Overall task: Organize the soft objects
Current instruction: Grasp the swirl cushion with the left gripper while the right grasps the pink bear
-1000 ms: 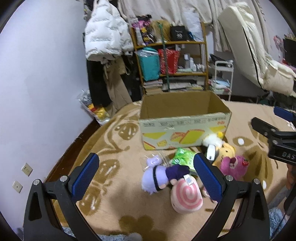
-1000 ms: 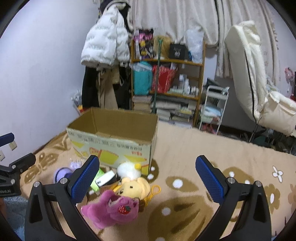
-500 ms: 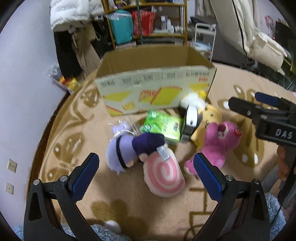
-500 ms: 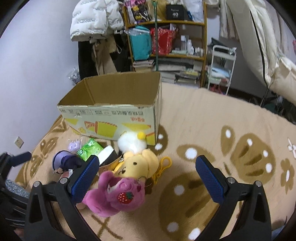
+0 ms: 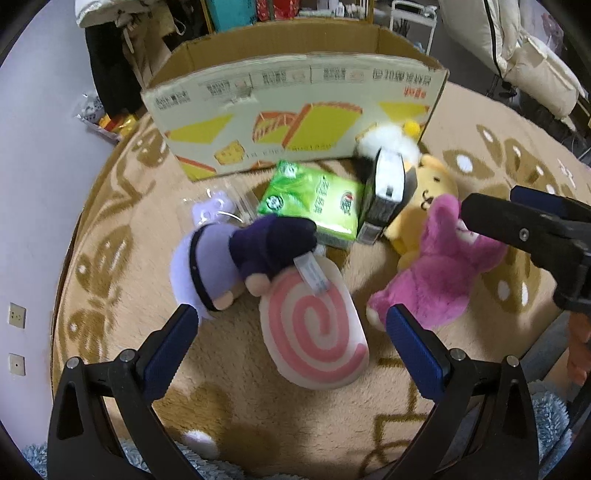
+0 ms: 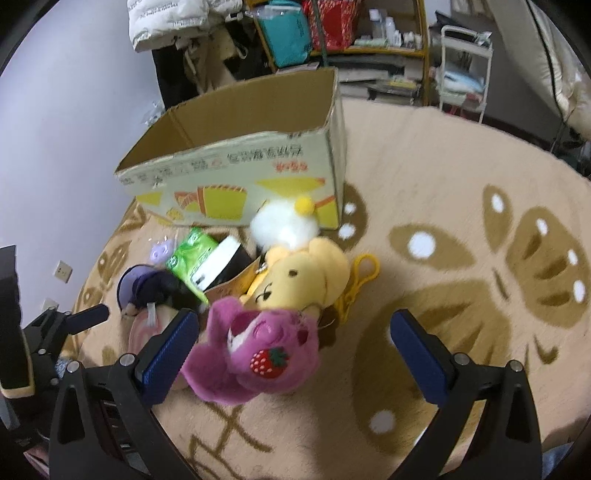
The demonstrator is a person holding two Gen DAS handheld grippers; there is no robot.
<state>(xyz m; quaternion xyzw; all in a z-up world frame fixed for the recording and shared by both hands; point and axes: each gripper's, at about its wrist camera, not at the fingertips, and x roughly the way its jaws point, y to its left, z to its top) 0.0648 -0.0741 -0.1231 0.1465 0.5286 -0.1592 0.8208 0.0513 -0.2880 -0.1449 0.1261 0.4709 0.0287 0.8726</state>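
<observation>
Soft toys lie on the rug in front of an open cardboard box (image 5: 295, 107) (image 6: 236, 162). A pink spiral cushion (image 5: 317, 332) sits between the open fingers of my left gripper (image 5: 295, 339). A lilac doll in dark clothes (image 5: 236, 258) leans on the cushion. A magenta bear (image 5: 443, 273) (image 6: 258, 347) with a strawberry lies just ahead of my open right gripper (image 6: 295, 343), towards its left finger. Behind the bear are a yellow bear (image 6: 303, 277), a white fluffy toy (image 6: 284, 221), a green tissue pack (image 5: 317, 203) and a black-and-white carton (image 5: 384, 192).
The rug (image 6: 461, 258) stretches bare to the right of the toys. A shelf unit (image 6: 332, 33), a white cart (image 6: 465, 62) and hanging coats (image 6: 173, 22) stand along the back. A lilac wall (image 5: 33, 184) with sockets borders the left.
Both grippers have tilted down and come closer to the toys. The cushion now lies between the left fingers and the magenta bear is nearer the right gripper.
</observation>
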